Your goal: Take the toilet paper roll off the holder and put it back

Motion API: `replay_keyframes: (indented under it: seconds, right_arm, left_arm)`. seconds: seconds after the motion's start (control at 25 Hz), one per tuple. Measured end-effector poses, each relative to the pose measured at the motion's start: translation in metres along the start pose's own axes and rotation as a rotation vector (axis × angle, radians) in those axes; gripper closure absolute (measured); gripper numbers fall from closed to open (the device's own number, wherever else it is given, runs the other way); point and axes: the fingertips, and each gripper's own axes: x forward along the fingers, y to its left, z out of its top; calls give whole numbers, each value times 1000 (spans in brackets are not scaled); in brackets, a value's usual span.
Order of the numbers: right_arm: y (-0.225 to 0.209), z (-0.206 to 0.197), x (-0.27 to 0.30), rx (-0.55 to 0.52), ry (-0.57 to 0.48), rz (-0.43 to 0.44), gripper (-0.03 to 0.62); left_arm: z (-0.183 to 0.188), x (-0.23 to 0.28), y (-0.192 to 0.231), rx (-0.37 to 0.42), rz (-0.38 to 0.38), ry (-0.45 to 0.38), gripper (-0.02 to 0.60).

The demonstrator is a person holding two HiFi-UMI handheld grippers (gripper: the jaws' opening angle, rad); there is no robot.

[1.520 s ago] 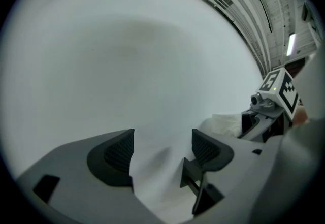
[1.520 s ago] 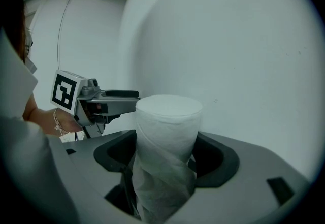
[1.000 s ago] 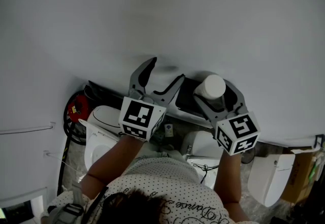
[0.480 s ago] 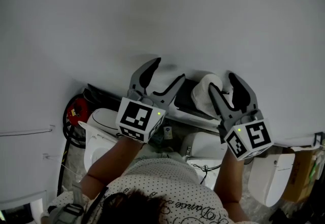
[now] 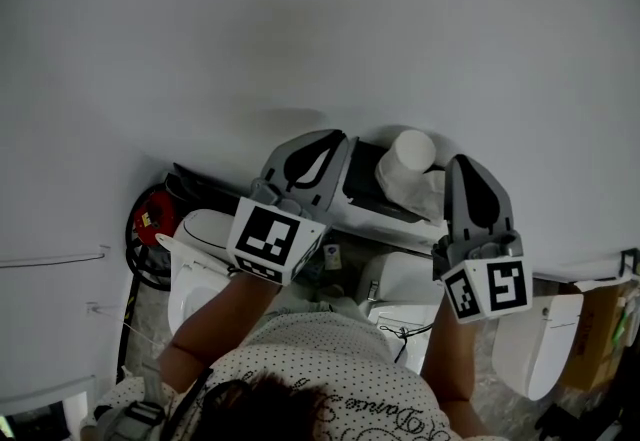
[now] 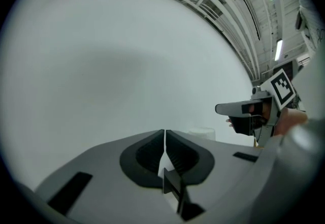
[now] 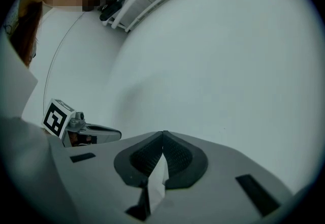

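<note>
The white toilet paper roll (image 5: pixel 412 155) stands on end on the black holder (image 5: pixel 366 185) against the white wall. My left gripper (image 5: pixel 338 140) points at the wall just left of the holder, its jaws closing until the pads meet with nothing between them. My right gripper (image 5: pixel 463 163) is just right of the roll and apart from it, its jaws also closing together empty. In the left gripper view the left gripper (image 6: pixel 165 131) faces bare wall, with the roll (image 6: pixel 202 133) faint beyond and the right gripper (image 6: pixel 239 109) at the right. The right gripper (image 7: pixel 163 133) likewise faces bare wall.
Far below are a white toilet (image 5: pixel 198 241), a second white cistern (image 5: pixel 402 291), a red object (image 5: pixel 151 215) with black cable, and a cardboard box (image 5: pixel 590 331) at the right. The white wall (image 5: pixel 320 29) fills the upper view. The person's arms reach up from the bottom.
Both grippers went from wide open to shut. The right gripper drew away from the roll toward the right, leaving the roll on the holder. The left gripper stayed in place.
</note>
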Motion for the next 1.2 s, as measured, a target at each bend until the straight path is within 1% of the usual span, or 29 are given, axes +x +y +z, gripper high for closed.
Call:
replay_keyframes:
  seconds: [0.24, 0.36, 0.56, 0.76, 1.0, 1.2]
  right_arm:
    - [12, -14, -12, -9, 4, -24, 582]
    - [16, -23, -17, -11, 12, -39, 582]
    - [14, -35, -25, -2, 23, -93, 582]
    - [17, -47, -26, 27, 51, -95, 582]
    - [15, -50, -30, 38, 62, -116, 582]
    - [14, -51, -34, 44, 64, -131, 582]
  left_arm:
    - [-7, -16, -3, -3, 7, 3, 574]
    - [-13, -23, -4, -16, 24, 3, 577]
    - [-22, -34, -6, -23, 41, 13, 577]
    - [-26, -40, -5, -25, 54, 15, 577]
    - [-28, -41, -9, -30, 52, 15, 577]
    - [-30, -39, -14, -24, 35, 19, 577]
